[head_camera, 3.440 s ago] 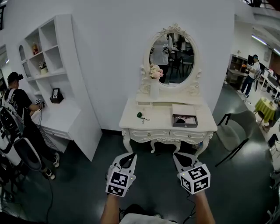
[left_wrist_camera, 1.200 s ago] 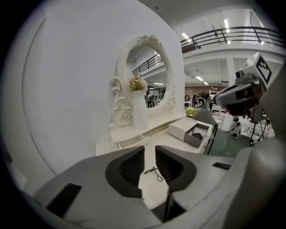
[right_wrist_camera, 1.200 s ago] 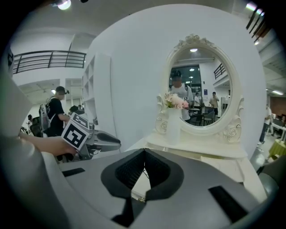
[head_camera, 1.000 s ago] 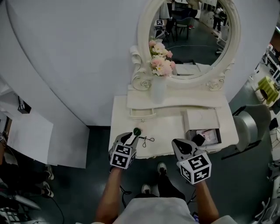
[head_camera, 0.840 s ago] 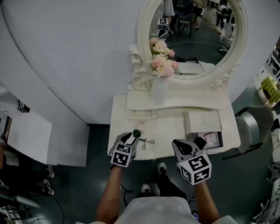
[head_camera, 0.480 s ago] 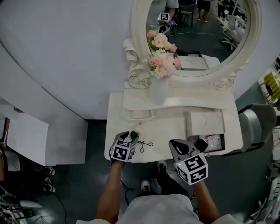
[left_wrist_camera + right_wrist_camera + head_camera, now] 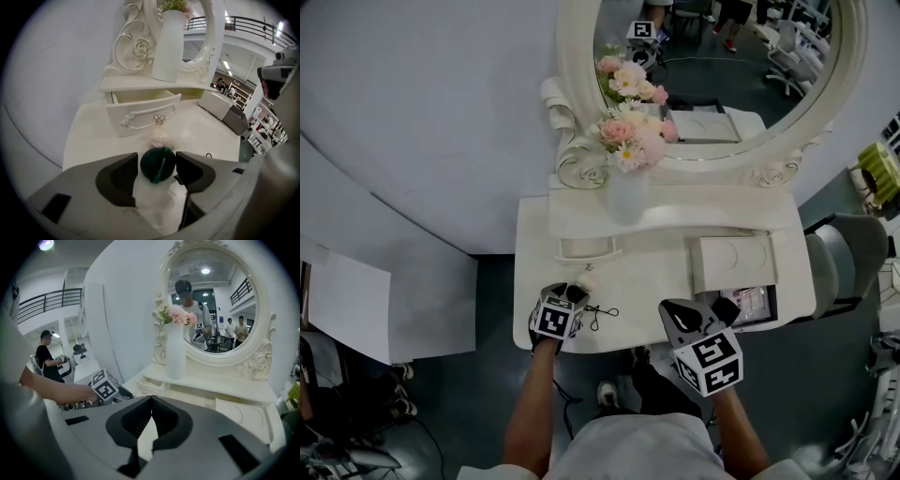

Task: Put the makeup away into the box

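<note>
A dark green round compact lies on the white dressing table, right between the jaws of my left gripper. Those jaws have just been opening and stand wide on either side of it, without pressing. In the head view the left gripper hides the compact. A thin black tool lies just right of it. The grey open box with makeup inside sits at the table's right front, its pale lid behind it. My right gripper hovers shut and empty at the table's front edge, left of the box.
A small drawer stands pulled open behind the compact, with crinkled clear plastic in front of it. A white vase of flowers and an oval mirror stand on the rear shelf. A grey chair is at the right.
My left gripper has come down over the green compact and its jaws have opened around it. The right gripper has sunk a little toward the table's front edge.
</note>
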Tool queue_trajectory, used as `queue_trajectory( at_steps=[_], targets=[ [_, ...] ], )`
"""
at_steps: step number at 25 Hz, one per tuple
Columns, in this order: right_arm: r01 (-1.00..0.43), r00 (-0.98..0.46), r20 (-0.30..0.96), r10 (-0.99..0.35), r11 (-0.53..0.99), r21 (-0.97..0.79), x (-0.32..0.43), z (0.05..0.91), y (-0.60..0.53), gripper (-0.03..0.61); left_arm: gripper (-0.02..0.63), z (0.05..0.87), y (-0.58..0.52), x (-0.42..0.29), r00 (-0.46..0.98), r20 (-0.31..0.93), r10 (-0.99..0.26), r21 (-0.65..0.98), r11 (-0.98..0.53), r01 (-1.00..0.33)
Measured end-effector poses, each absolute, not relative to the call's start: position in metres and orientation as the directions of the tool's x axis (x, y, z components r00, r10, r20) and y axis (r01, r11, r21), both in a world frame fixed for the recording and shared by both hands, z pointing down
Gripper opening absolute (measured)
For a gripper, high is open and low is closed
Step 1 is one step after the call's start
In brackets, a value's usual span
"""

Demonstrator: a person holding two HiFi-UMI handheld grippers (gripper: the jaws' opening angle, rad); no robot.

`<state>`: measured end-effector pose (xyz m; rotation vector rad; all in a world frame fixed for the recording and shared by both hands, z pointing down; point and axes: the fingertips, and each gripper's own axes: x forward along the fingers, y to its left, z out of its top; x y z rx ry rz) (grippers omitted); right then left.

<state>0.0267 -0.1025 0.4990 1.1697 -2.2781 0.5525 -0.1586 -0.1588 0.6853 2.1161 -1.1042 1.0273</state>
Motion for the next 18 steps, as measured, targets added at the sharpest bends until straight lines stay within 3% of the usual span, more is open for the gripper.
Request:
queue_trajectory(
  at_steps=[6,9,13,18],
  targets=[
    [-0.841,-0.487,0.61,-0.625,0.524,-0.134,0.033,0.501,-0.101,0.002,0.234,0.693,-0.16,-0.161,0.355,0.829,-0.433,0.102,-0.507,-0.856],
    [-0.846,-0.48,0.61,-0.63,0.517,-0.133,0.035,0.501,-0.099,0.002,0.142,0.69,-0.16,-0.168,0.332,0.827,-0.455,0.08,-0.489,-0.869],
    [-0.854,-0.471,0.602,-0.645,0.504,-0.128,0.039,0.495,-0.094,0.002,0.073,0.672,-0.164,-0.181,0.303,0.808,-0.505,0.042,-0.463,-0.885],
    [-0.876,-0.442,0.581,-0.684,0.468,-0.115,0.05,0.486,-0.086,0.002,0.066,0.628,-0.168,-0.164,0.36,0.758,-0.545,0.034,-0.517,-0.855]
  ],
)
